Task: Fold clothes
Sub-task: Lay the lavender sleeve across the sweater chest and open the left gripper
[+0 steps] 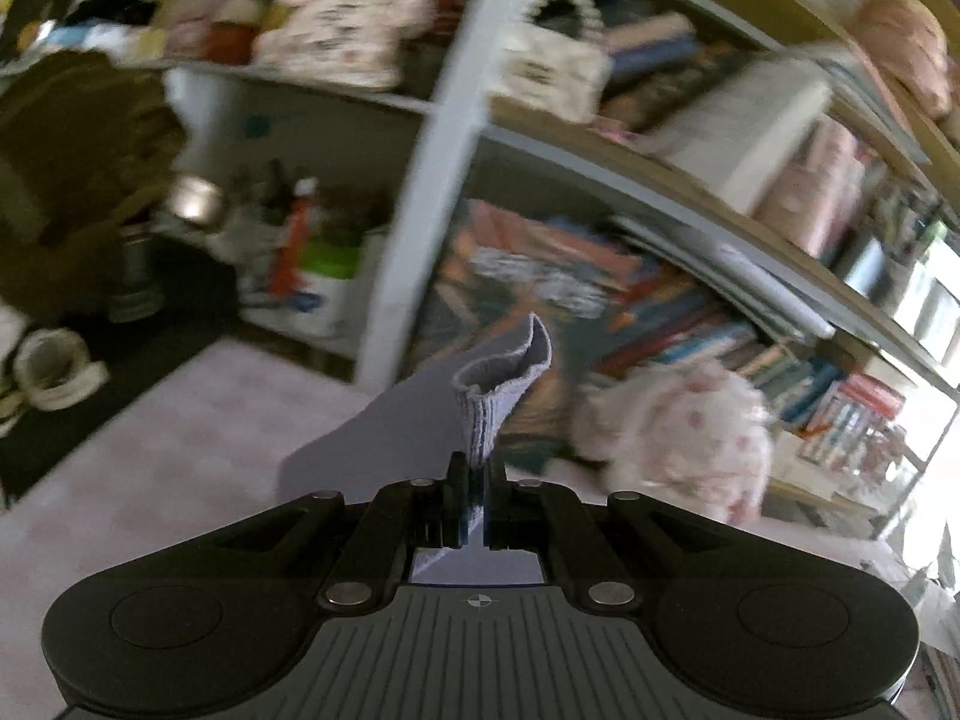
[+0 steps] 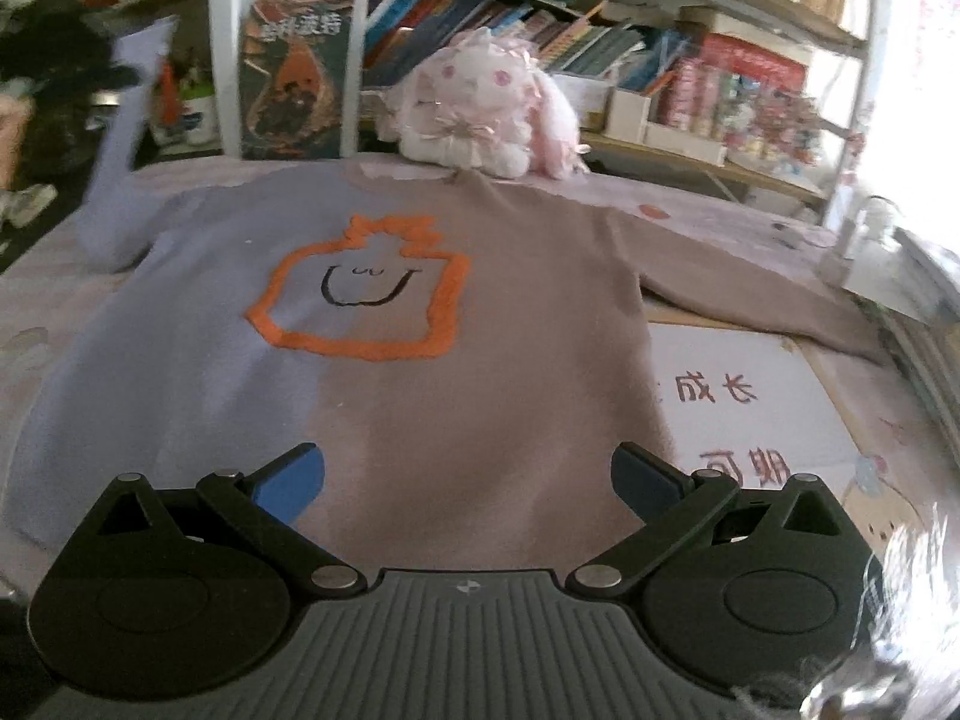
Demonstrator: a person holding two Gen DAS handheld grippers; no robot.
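Right gripper hangs wide open over my sweater, lying flat on the bed; left gripper pinches its raised left cuff. Right sleeve is unfolded.

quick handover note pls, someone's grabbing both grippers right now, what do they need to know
Left gripper: shut on the lavender sleeve cuff, lifted off the bed.
Right gripper: open, holding nothing, hovering over the sweater's hem.
Sweater: lies face up and flat on the bed, lavender half on one side, brown on the other; brown sleeve lies spread out towards the side.
Done: no fold visible yet.
Left: probably bring the raised sleeve across the chest, then the brown sleeve, then fold the body.
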